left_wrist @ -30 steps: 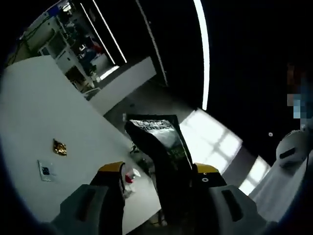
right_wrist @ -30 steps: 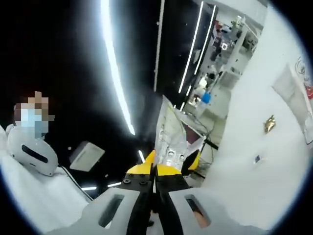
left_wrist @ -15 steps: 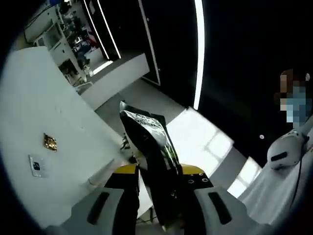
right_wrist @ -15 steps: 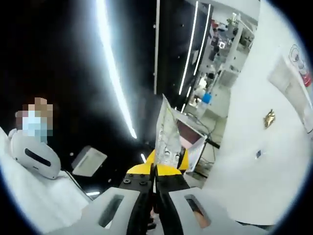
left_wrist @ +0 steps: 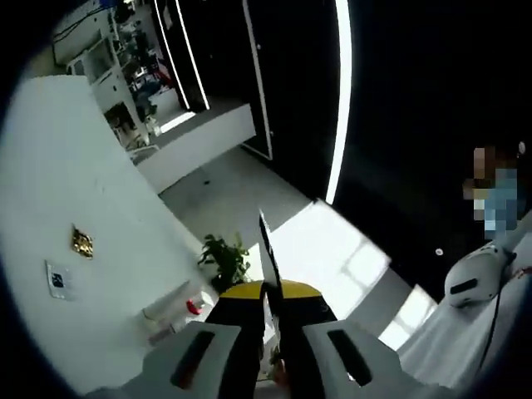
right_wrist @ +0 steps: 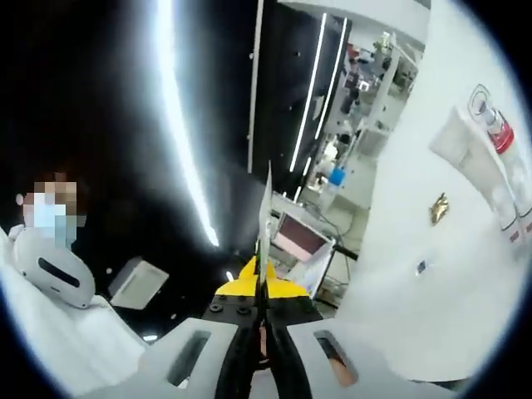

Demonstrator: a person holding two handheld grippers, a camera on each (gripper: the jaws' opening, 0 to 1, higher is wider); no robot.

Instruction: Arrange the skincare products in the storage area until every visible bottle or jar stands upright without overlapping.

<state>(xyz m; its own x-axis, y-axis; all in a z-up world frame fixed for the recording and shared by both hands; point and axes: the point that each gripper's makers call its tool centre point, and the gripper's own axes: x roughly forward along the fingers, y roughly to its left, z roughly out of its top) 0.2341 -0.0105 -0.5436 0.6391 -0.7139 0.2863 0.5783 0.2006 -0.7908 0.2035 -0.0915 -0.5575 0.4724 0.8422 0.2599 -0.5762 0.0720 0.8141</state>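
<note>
Both grippers are held up off the work, pointing across a dim room lit by bright ceiling strips, with a white wall on one side. In the left gripper view the left gripper (left_wrist: pixel 272 293) has its jaws pressed together on a thin flat sachet (left_wrist: pixel 267 249), seen edge-on as a dark blade rising from between the yellow tips. In the right gripper view the right gripper (right_wrist: pixel 259 287) is likewise clamped tight on a thin pale sachet edge (right_wrist: pixel 264 218) standing straight up from its tips. Whether the two hold one packet or two cannot be told from these views

At the far right of the right gripper view, against the white wall, a clear bottle with a red cap (right_wrist: pixel 492 129) and some pale tubes lie tilted; the storage area itself is not clear to see. A small potted plant (left_wrist: pixel 223 259) sits in the left gripper view, beyond the tips

Judging by its thinness, the sachet is light, limp and slick: it will fold or slide if pinched at a corner. A grip across the sealed top edge looks safest, and it will probably need something to lean on to stand upright
</note>
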